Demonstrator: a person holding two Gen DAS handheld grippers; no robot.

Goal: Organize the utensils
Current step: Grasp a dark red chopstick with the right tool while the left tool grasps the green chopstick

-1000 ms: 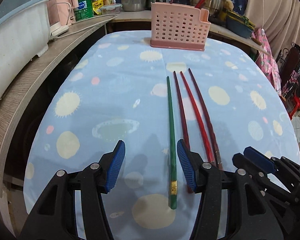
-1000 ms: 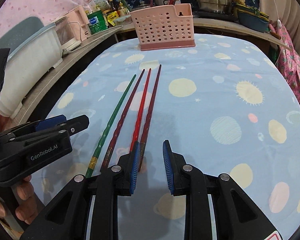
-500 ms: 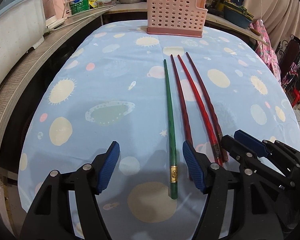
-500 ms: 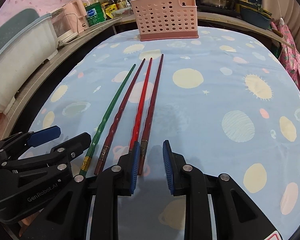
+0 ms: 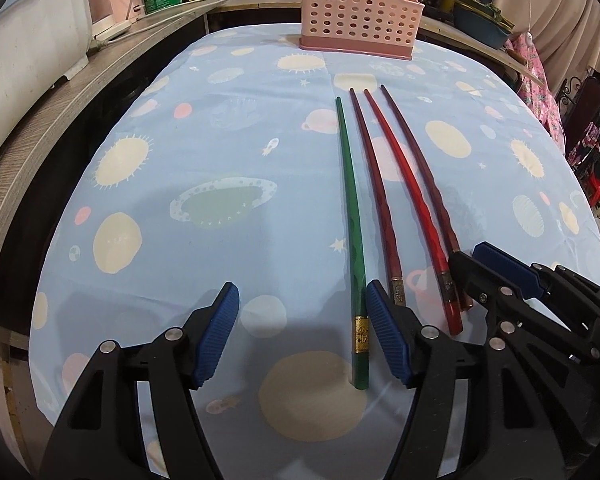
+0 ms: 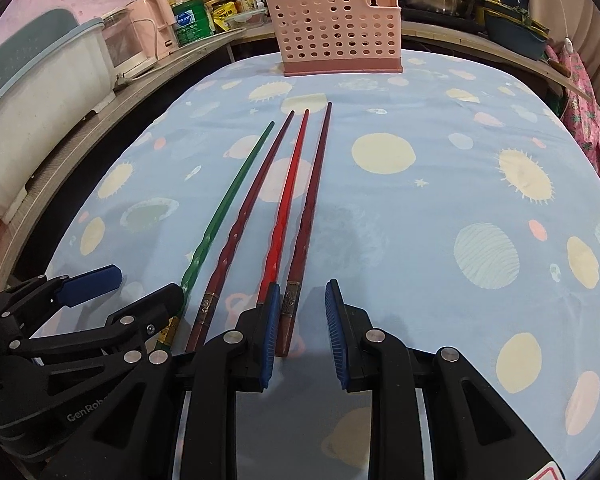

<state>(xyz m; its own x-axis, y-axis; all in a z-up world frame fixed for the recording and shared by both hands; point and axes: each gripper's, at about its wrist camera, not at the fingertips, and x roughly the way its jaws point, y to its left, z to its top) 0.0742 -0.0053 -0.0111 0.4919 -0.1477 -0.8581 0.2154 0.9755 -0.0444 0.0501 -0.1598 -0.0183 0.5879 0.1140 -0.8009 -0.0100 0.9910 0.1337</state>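
Several chopsticks lie side by side on the blue patterned tablecloth (image 5: 220, 140): a green one (image 5: 350, 200), a dark red one (image 5: 376, 196), a bright red one (image 5: 408, 200) and a maroon one (image 5: 424, 184). My left gripper (image 5: 302, 332) is open, and the green chopstick's handle end lies between its jaws by the right pad. My right gripper (image 6: 300, 332) is open with the maroon chopstick's (image 6: 308, 216) handle end between its jaws; it also shows in the left wrist view (image 5: 500, 276). A pink perforated utensil basket (image 6: 336, 32) stands at the table's far end.
A wooden counter (image 5: 60, 120) runs along the left with a white tub (image 5: 28, 40), a pink appliance and bottles. Pots and a dark basin (image 6: 516, 32) stand behind the basket. Pink fabric (image 6: 584, 112) hangs off the right side.
Both grippers have lowered and tilted toward the near ends of the chopsticks. The right gripper's jaws have opened wider. The chopsticks have not moved.
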